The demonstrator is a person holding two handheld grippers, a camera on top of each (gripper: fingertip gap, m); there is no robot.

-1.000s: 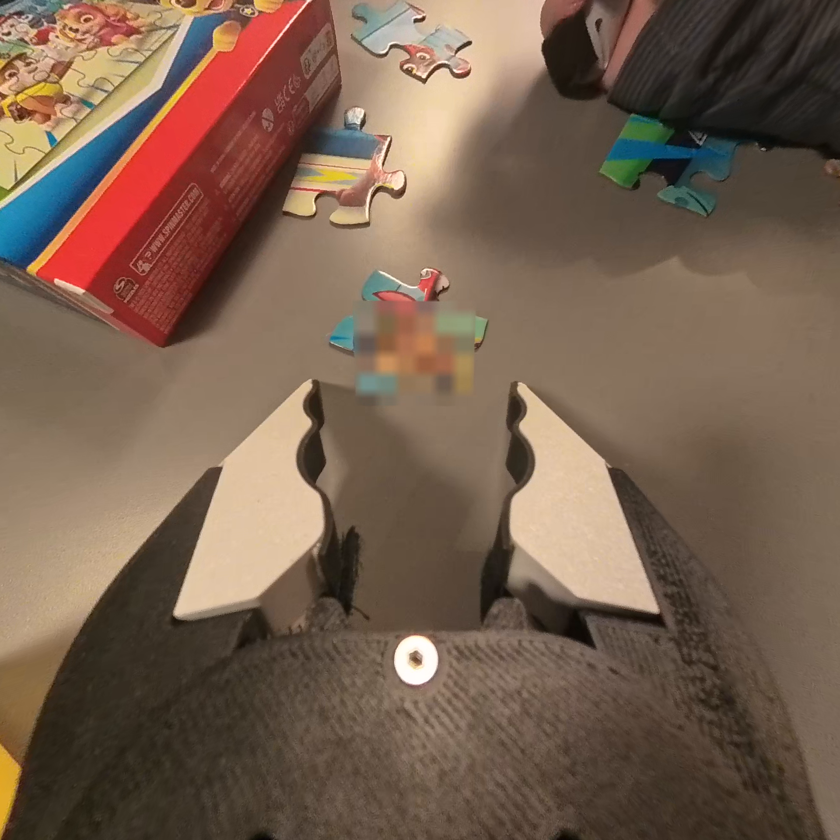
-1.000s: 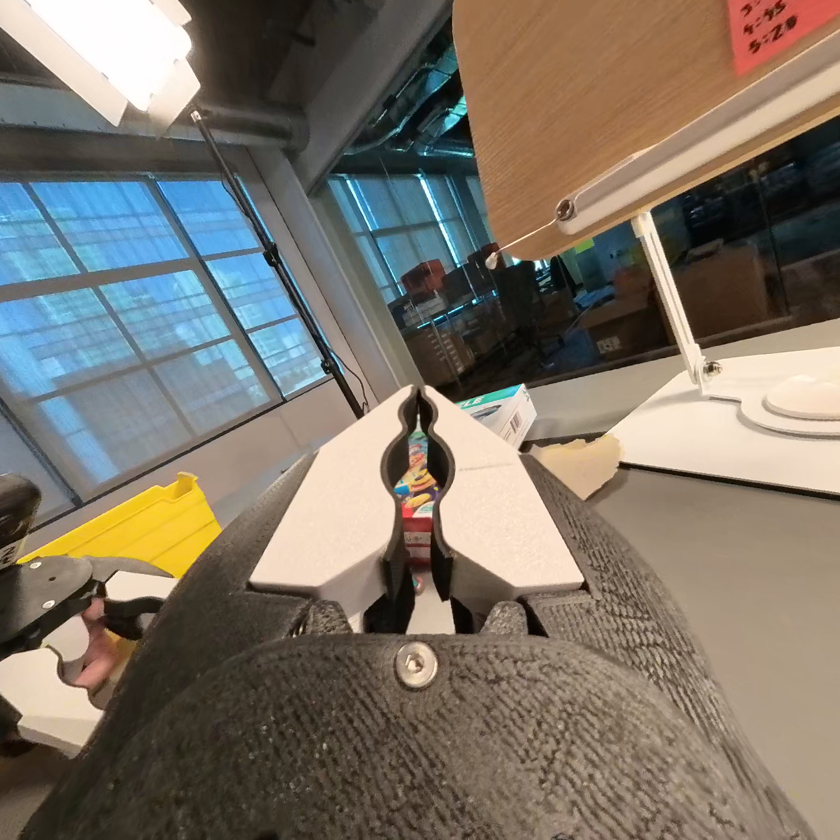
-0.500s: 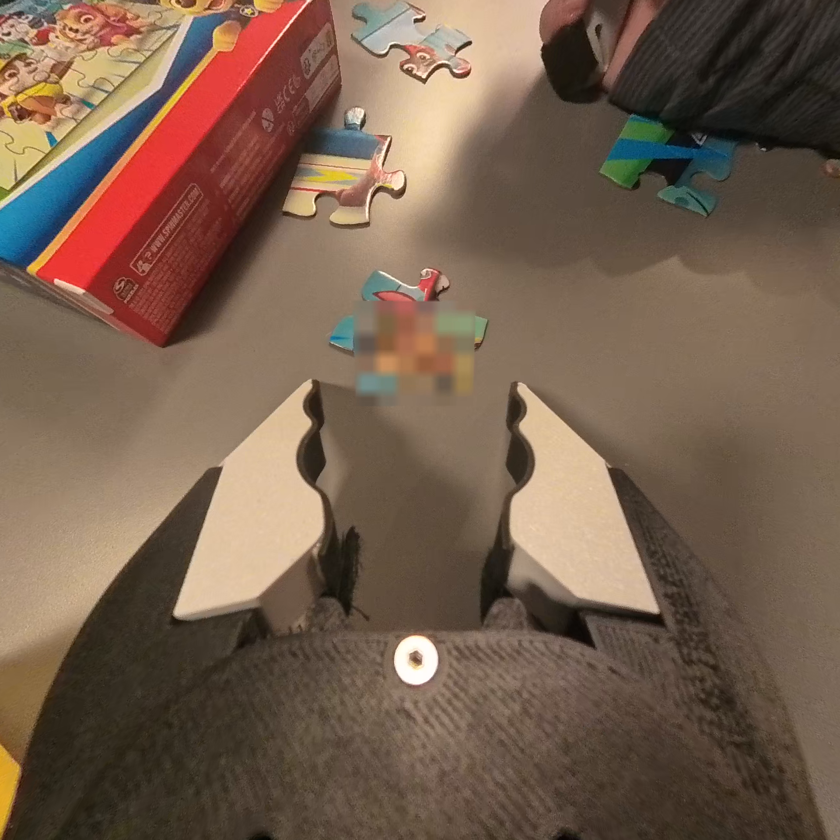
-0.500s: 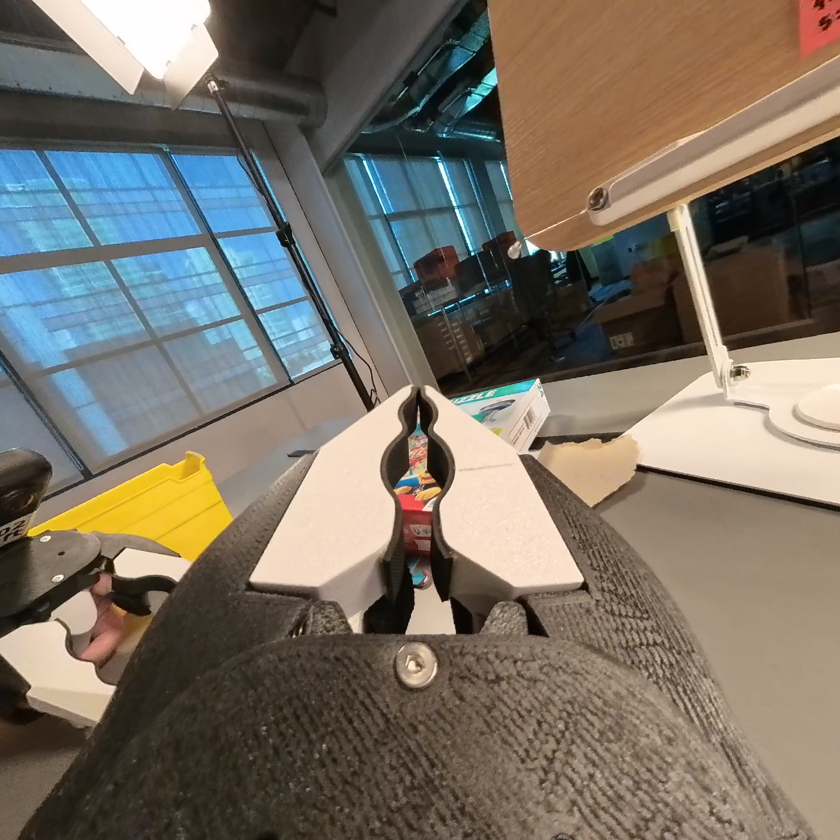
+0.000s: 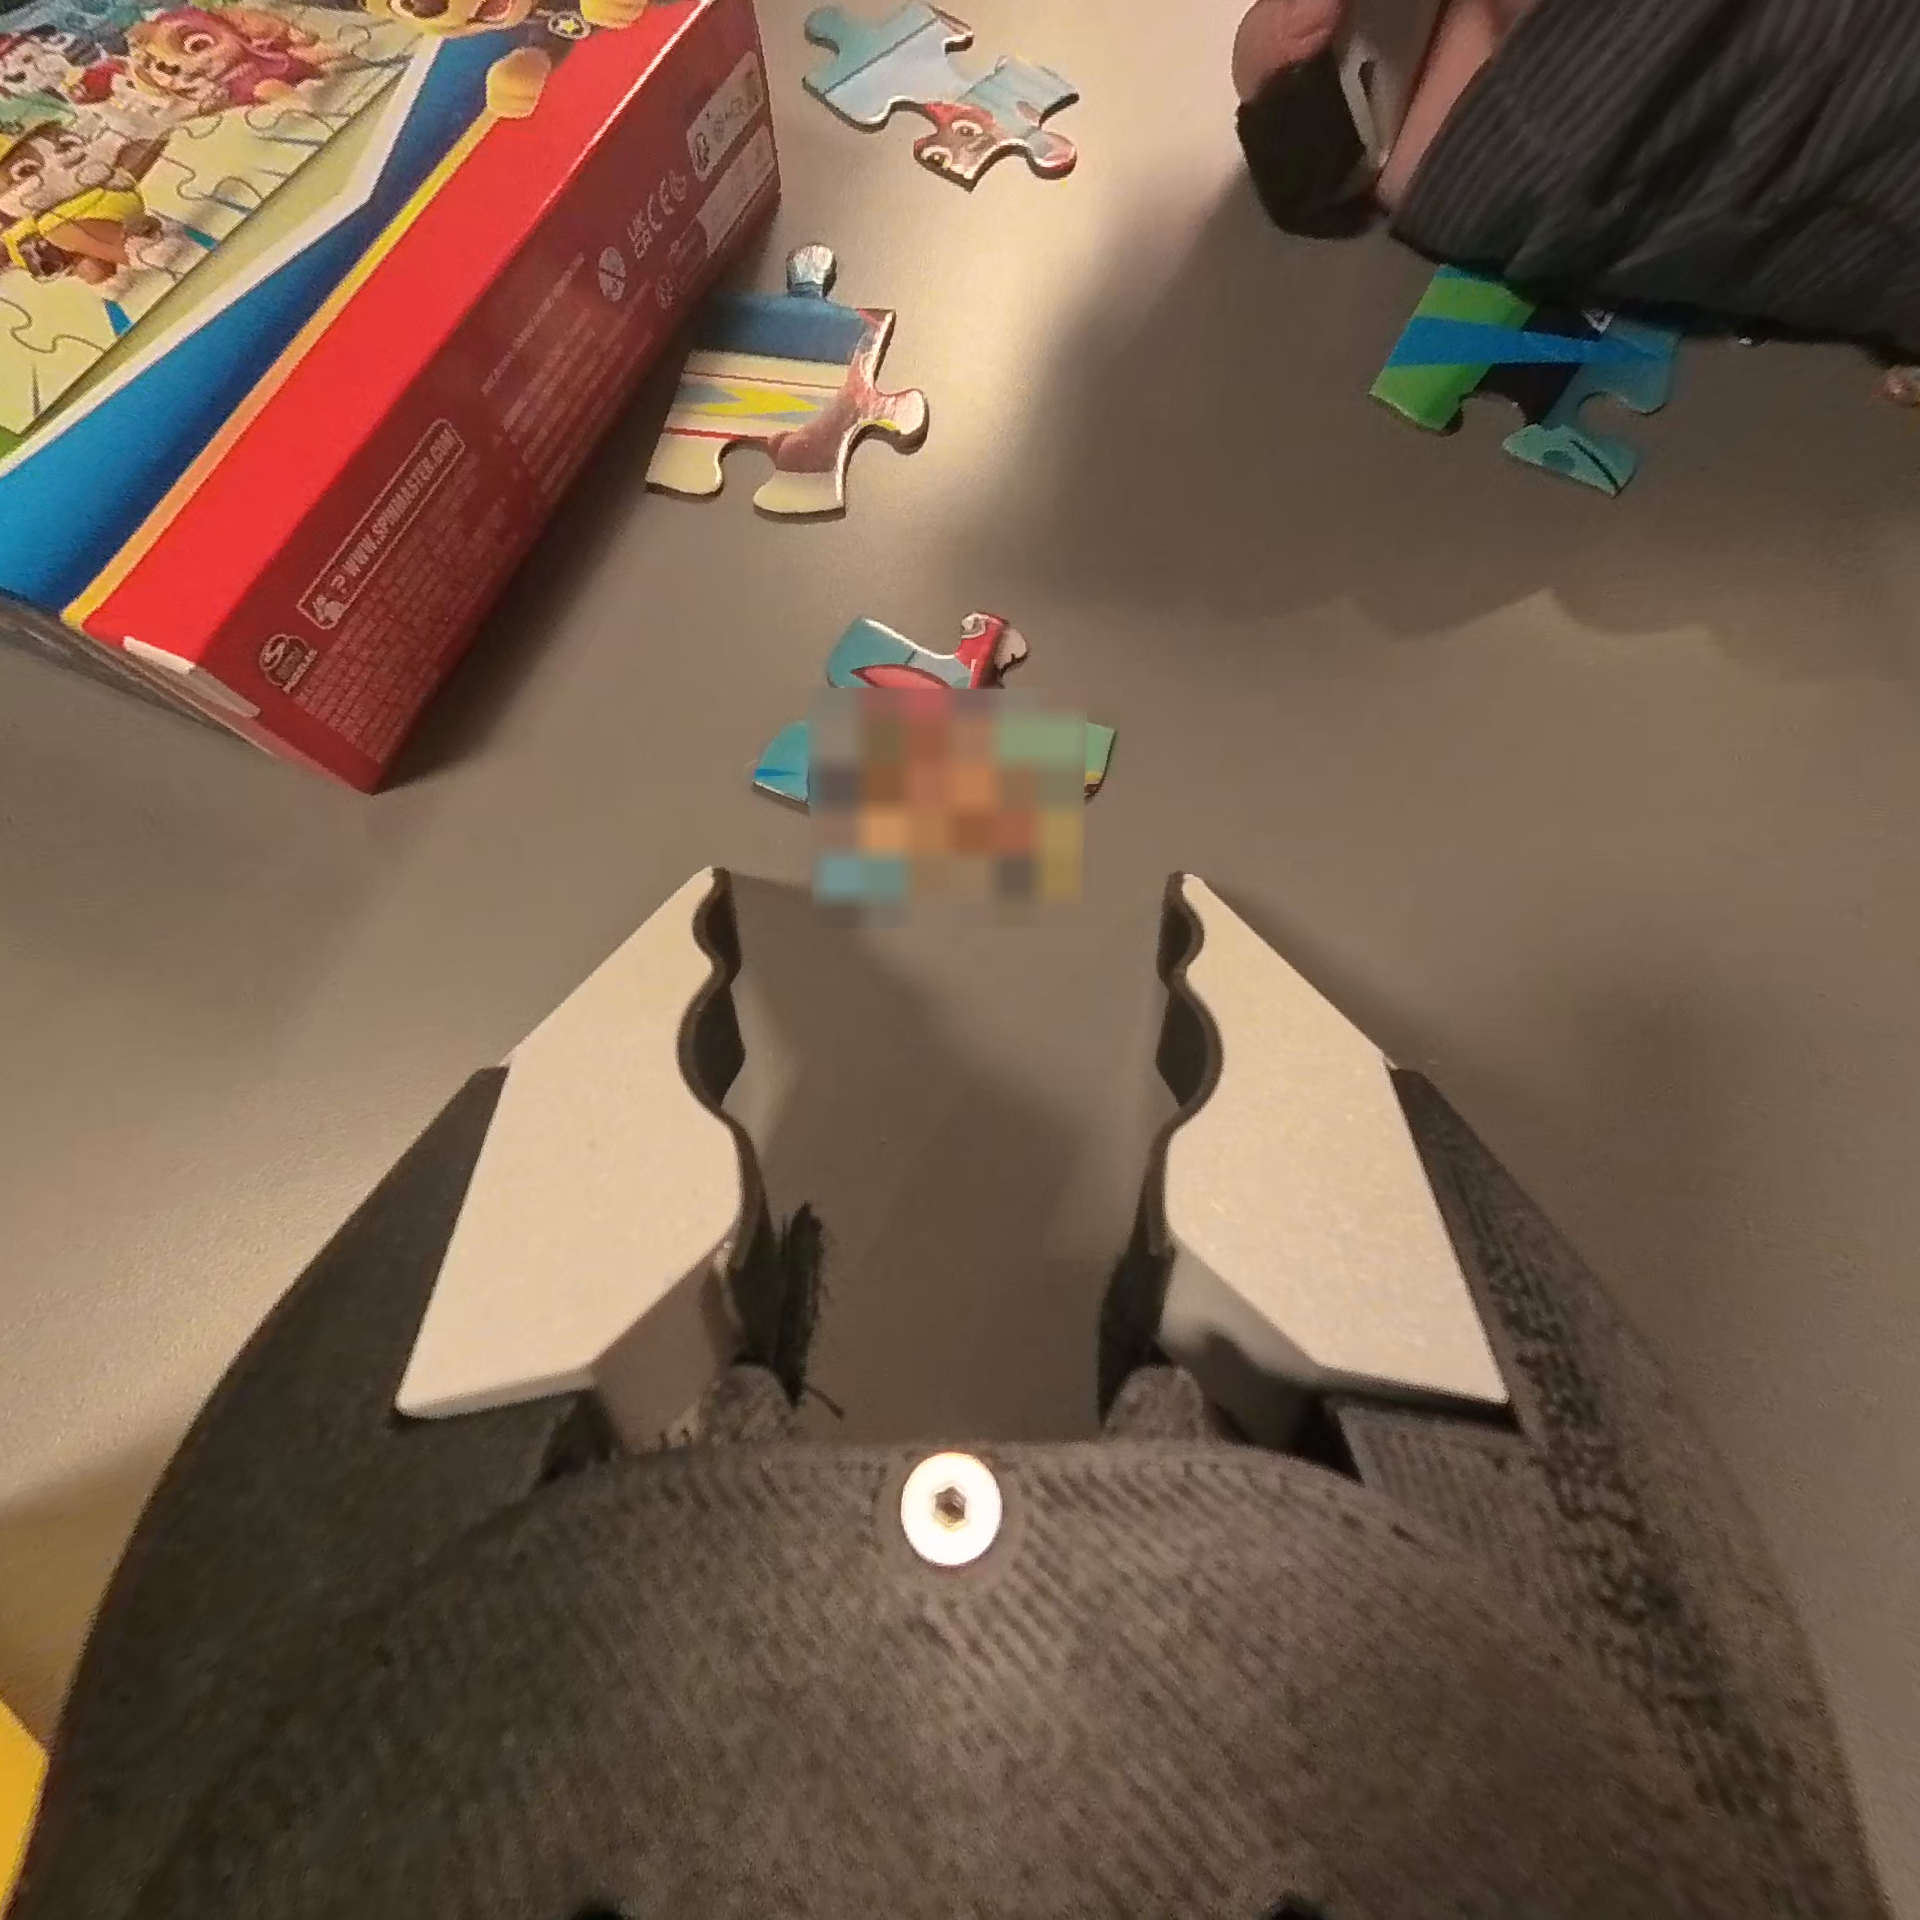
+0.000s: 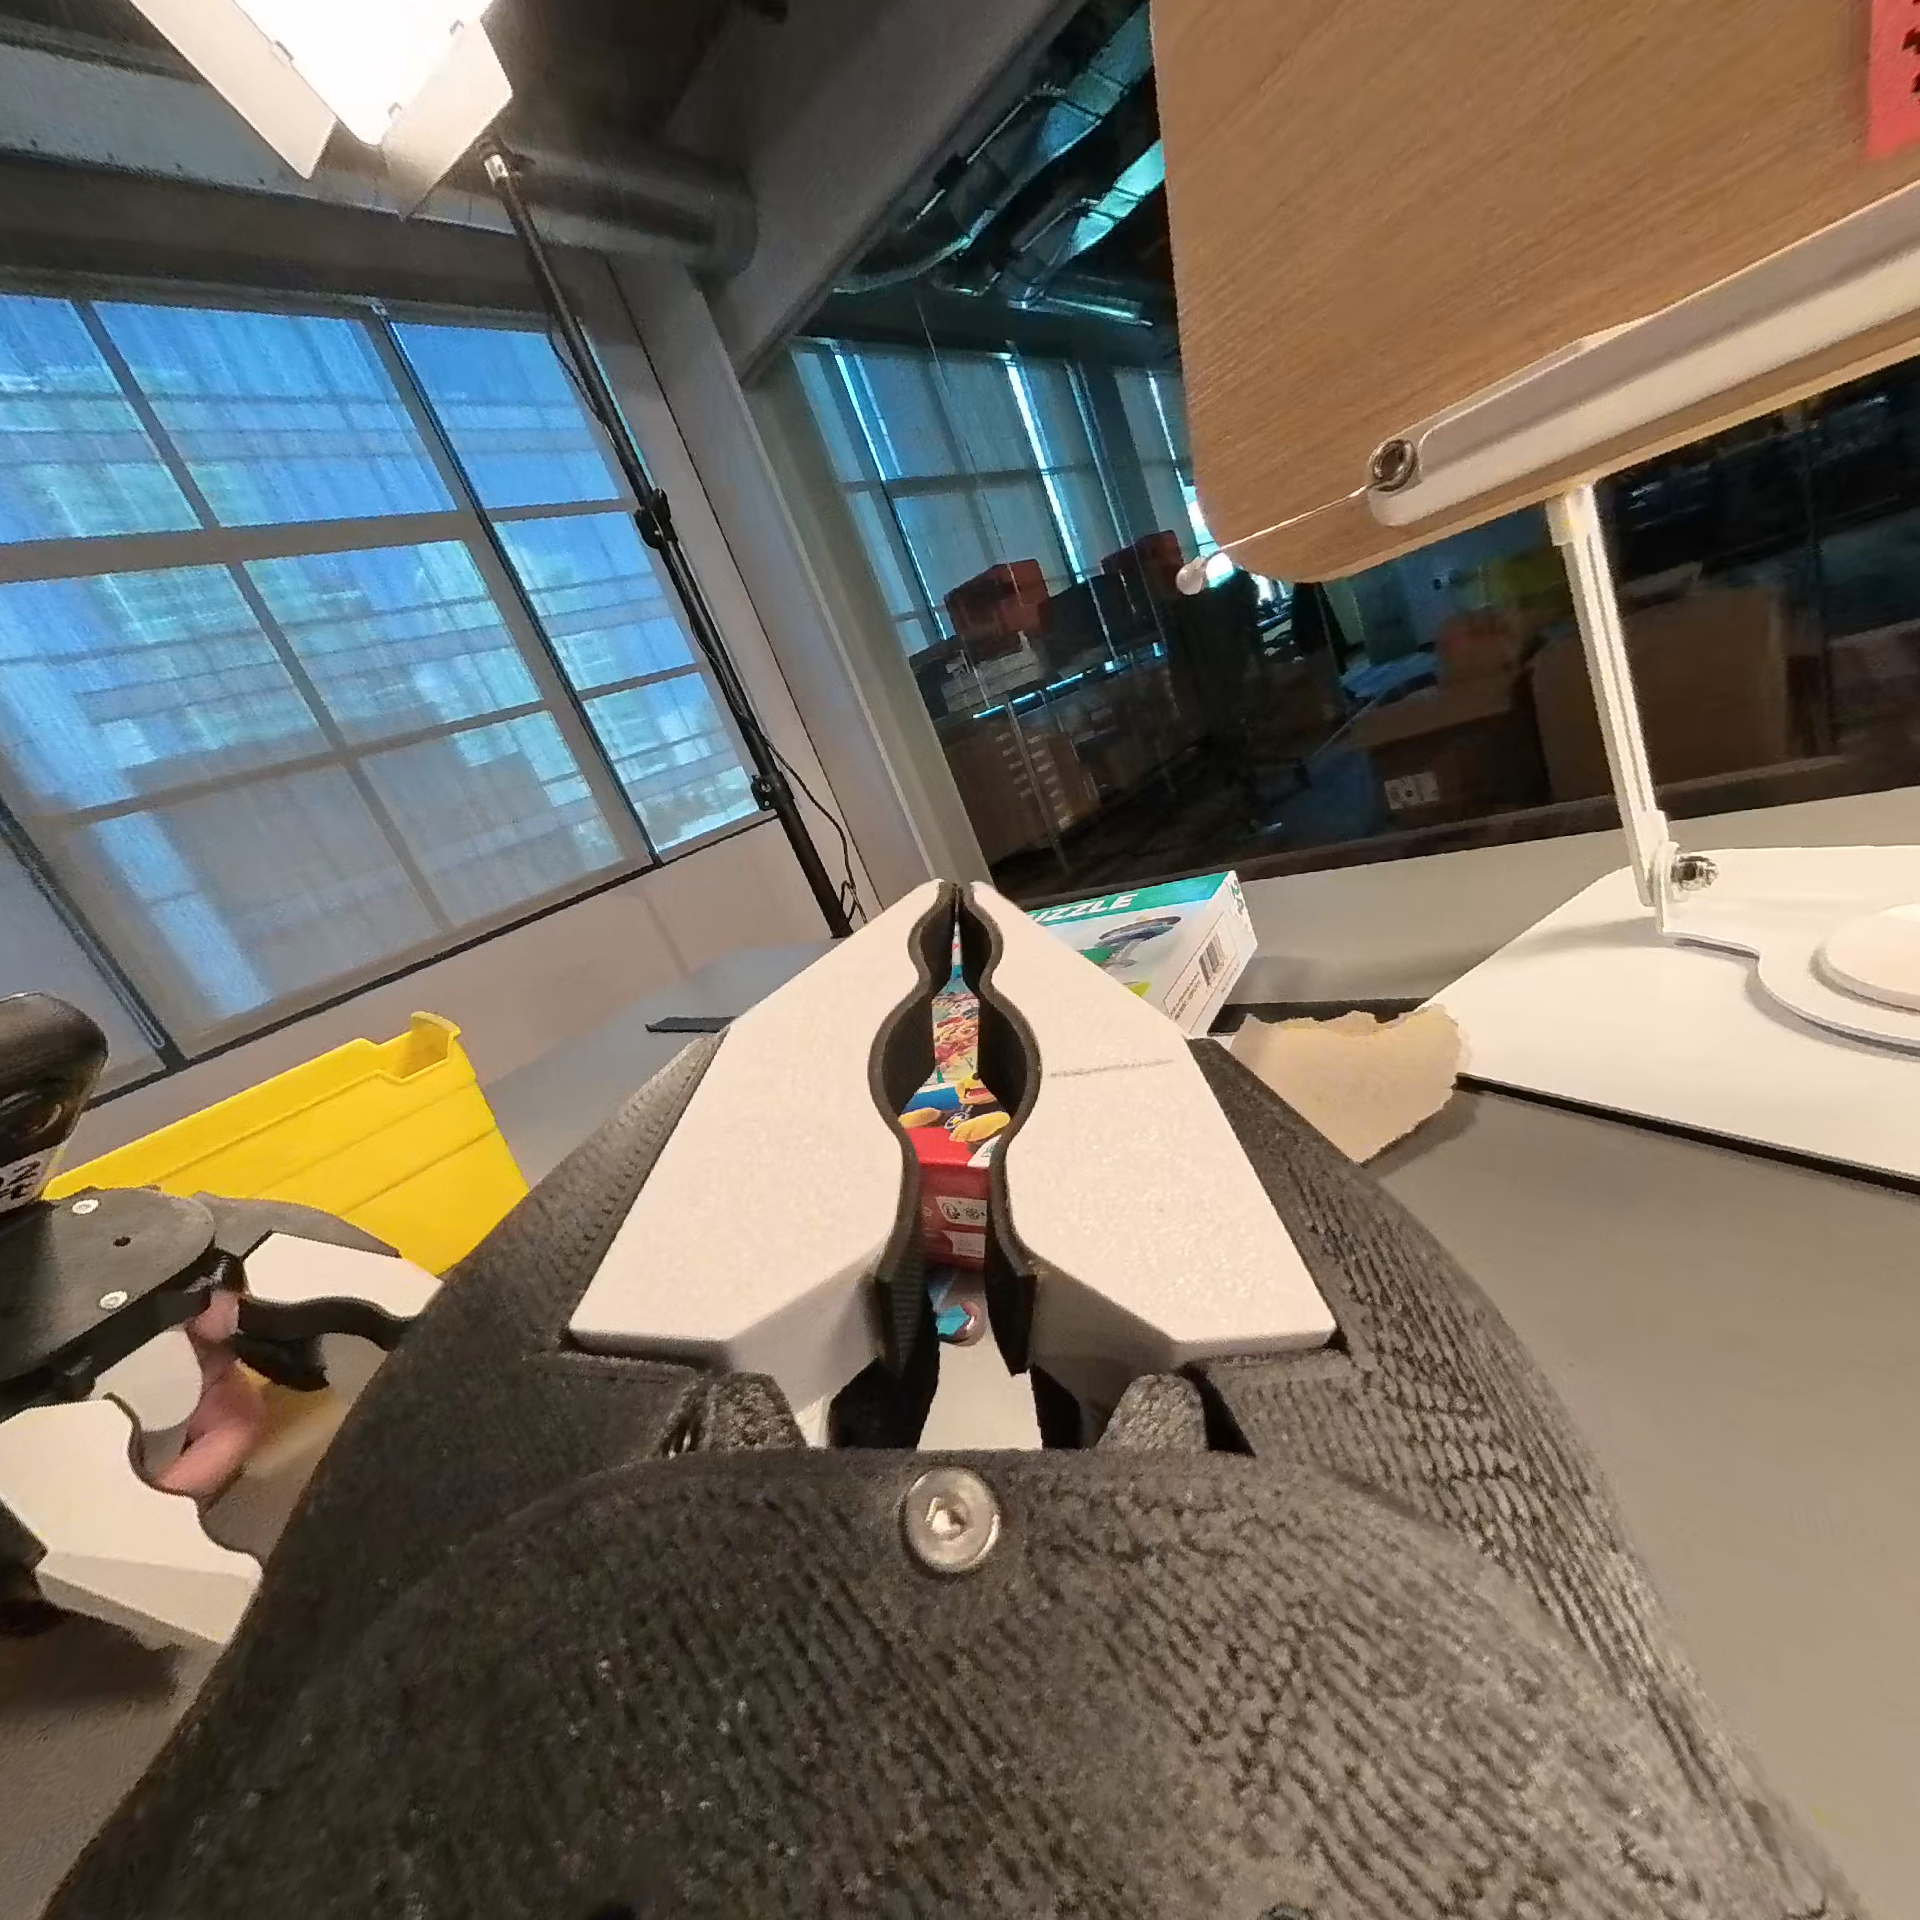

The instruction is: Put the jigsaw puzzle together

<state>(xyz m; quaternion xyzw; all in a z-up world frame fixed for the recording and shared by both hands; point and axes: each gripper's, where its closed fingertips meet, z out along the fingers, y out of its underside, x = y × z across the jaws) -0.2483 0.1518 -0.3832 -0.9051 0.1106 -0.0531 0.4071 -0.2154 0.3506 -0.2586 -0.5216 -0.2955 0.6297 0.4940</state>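
On the grey table (image 5: 1351,935), a puzzle piece (image 5: 904,665) lies flat just ahead of the left gripper (image 5: 945,904), whose fingers stand spread wide with nothing between them. Left of it sits the red puzzle box (image 5: 436,436); more pieces lie scattered beyond. Right gripper (image 6: 958,899): fingertips pressed together, raised, a yellow bin (image 6: 312,1122) off left.

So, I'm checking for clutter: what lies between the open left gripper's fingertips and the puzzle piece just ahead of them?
Only bare grey table, seen in the left wrist view. The left gripper stands open, the puzzle piece just beyond.
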